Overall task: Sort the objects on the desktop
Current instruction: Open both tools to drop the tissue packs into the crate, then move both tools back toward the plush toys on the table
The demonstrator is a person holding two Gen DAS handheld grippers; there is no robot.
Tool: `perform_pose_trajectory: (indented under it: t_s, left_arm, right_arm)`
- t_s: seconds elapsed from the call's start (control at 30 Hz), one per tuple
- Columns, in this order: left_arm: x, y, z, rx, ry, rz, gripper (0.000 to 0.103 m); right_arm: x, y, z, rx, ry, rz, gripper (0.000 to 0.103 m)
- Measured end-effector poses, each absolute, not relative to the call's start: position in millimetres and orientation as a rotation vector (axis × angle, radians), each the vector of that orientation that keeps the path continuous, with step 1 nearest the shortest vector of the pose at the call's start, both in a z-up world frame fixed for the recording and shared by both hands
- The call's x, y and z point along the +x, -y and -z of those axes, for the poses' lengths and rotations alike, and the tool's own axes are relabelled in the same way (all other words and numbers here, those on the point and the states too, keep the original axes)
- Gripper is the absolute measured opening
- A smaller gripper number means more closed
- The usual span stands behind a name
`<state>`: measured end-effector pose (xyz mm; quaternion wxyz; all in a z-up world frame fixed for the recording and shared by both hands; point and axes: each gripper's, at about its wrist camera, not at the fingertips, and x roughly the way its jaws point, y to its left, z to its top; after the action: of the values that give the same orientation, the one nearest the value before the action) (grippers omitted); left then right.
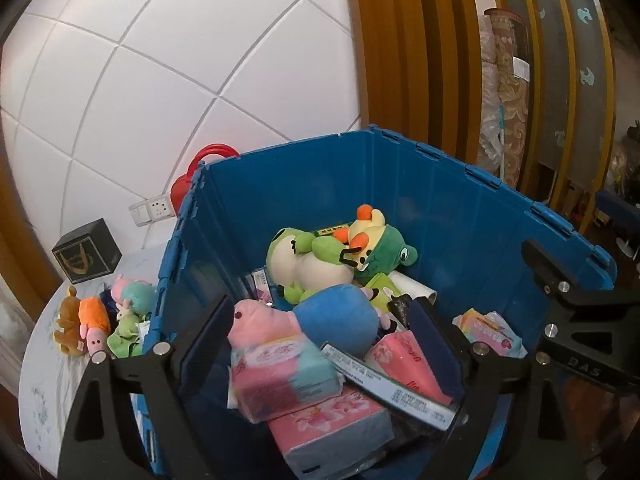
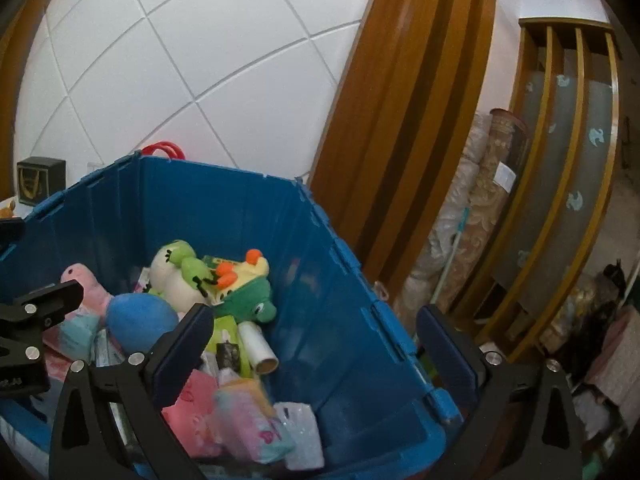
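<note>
Item one, at nine o'clock in the left wrist view: a cluster of small plush toys (image 1: 100, 320) is lying on the white tabletop (image 1: 44, 392), below a black box (image 1: 86, 250). Item two: we are holding the left gripper (image 1: 320, 328) wide open over the blue crate (image 1: 400, 184), its jaws gripping nothing. Item three, inside the crate: a pink-and-blue plush (image 1: 312, 318) is resting on tissue packs (image 1: 288, 372), and a green frog plush (image 1: 304, 260) is lying at twelve o'clock of it. Item four: our right gripper (image 2: 316, 344) is hovering spread wide and empty, straddling the crate's right wall.
</note>
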<state>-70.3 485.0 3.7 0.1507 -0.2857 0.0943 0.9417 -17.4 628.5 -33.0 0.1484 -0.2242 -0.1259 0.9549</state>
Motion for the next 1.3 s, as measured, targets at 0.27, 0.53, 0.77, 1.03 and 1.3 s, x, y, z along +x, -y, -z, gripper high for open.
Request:
perform_pose_trajectory:
  t_s: [0.27, 0.53, 0.77, 1.03, 1.3]
  left_arm:
    - [-54.3, -474.7, -9.3, -0.791, -0.263, -2.700, 0.090]
    - [-36.4, -449.0, -19.3, -0.742, -0.226, -2.727, 0.090]
    - [-26.8, -407.8, -32.4, -0.681, -0.178, -2.807, 0.097]
    - [-32.6, -331.9, -33.6, -0.674, -0.110, -2.926, 0.099]
    - [-54.2, -228.2, -21.8, -0.706, -0.055, -3.013, 0.099]
  right_arm:
    - [-4.8, -621.5, 31.1, -0.663, 0.353, -2.755, 0.103]
    - [8.5, -610.8, 28.1, -0.672, 0.339, -2.773, 0.103]
    - [15.2, -582.6, 17.2, -0.645, 0.314, -2.843, 0.103]
    - [-0.1, -512.4, 7.0, -0.615, 0.342, -2.979, 0.103]
    - [-22.1, -409.5, 3.4, -0.577, 0.428, -3.066, 0.103]
